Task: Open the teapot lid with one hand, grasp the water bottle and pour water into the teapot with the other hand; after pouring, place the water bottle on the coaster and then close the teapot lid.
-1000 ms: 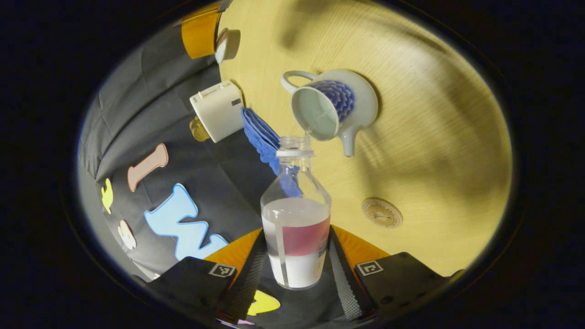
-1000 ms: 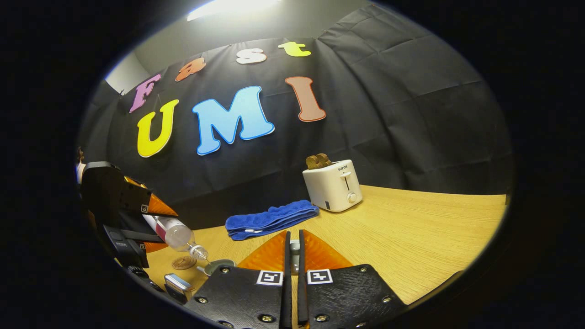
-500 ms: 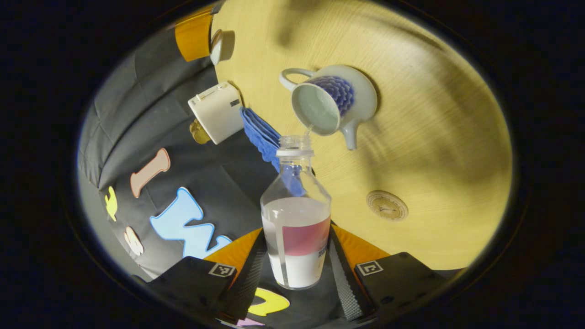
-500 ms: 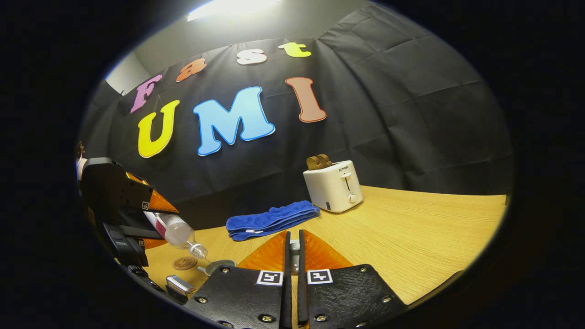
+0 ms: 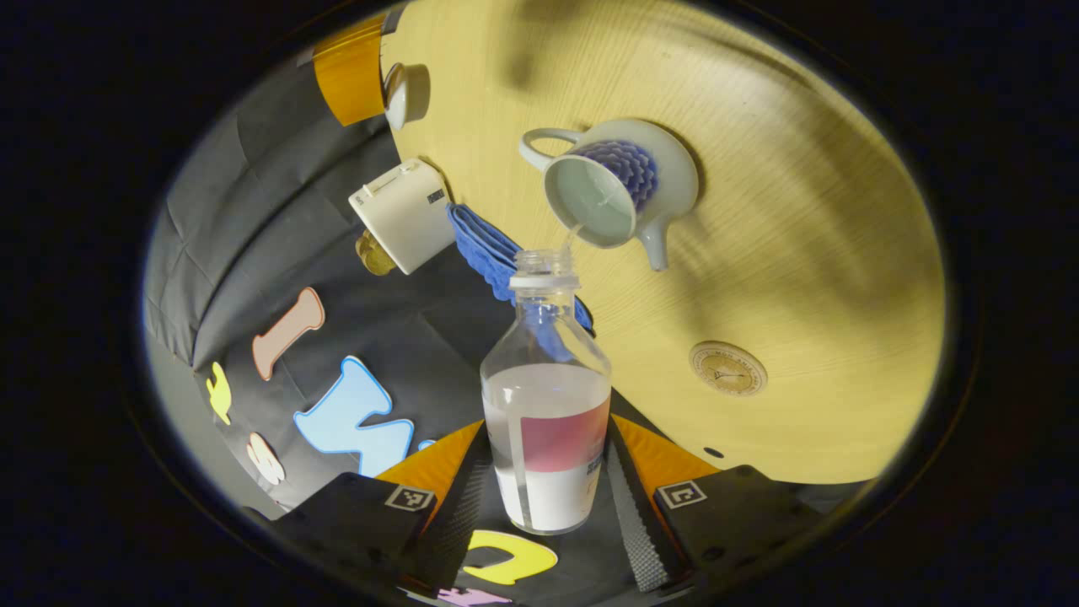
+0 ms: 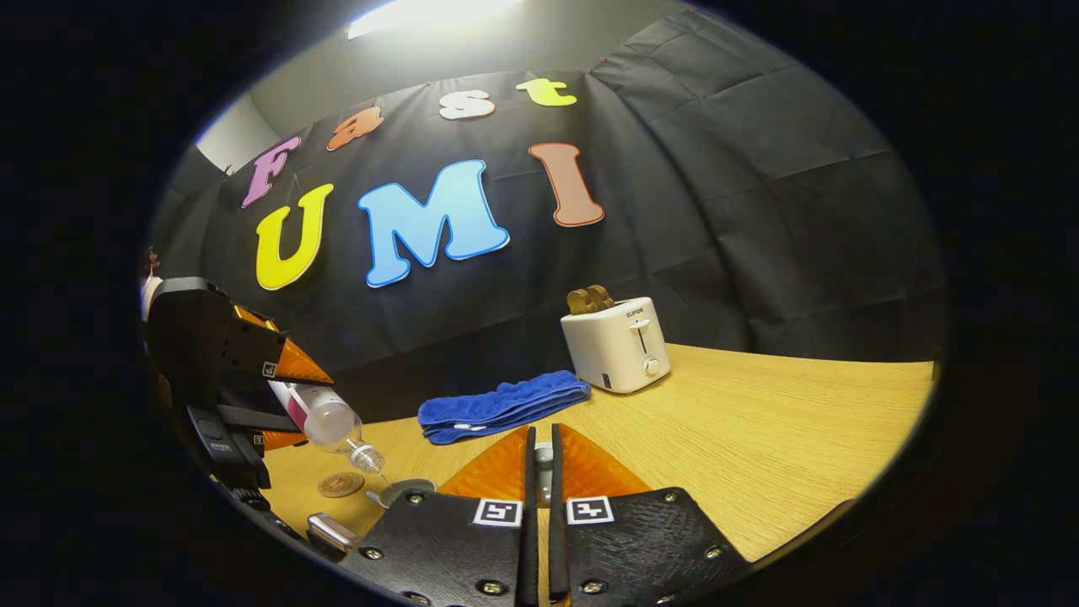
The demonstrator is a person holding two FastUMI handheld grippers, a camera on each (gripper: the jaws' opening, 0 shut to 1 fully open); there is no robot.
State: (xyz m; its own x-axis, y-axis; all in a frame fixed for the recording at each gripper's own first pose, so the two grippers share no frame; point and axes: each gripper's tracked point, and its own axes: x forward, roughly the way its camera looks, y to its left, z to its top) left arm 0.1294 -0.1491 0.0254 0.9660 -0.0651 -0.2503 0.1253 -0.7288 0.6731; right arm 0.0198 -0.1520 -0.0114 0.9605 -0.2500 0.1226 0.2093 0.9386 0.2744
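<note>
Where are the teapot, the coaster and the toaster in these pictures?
teapot [image 5: 666, 173]: left gripper view, on its pale outer body beside the open mouth.
coaster [image 5: 727, 369]: left gripper view, middle of the round disc.
toaster [image 6: 615, 346]: right gripper view, on its front face.

Tilted clear water bottle [image 5: 546, 405], pink label, trickling into open pale teapot [image 5: 620, 192] upper centre; round brown coaster [image 5: 727, 368] lower right; lid [image 5: 405, 85] upper left.

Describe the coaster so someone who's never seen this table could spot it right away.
Start at the light wooden table and find the pale ceramic teapot with the blue scale pattern. Beside it, past the spout, lies a small flat round brown coaster, the only disc lying flush with the wood.
</note>
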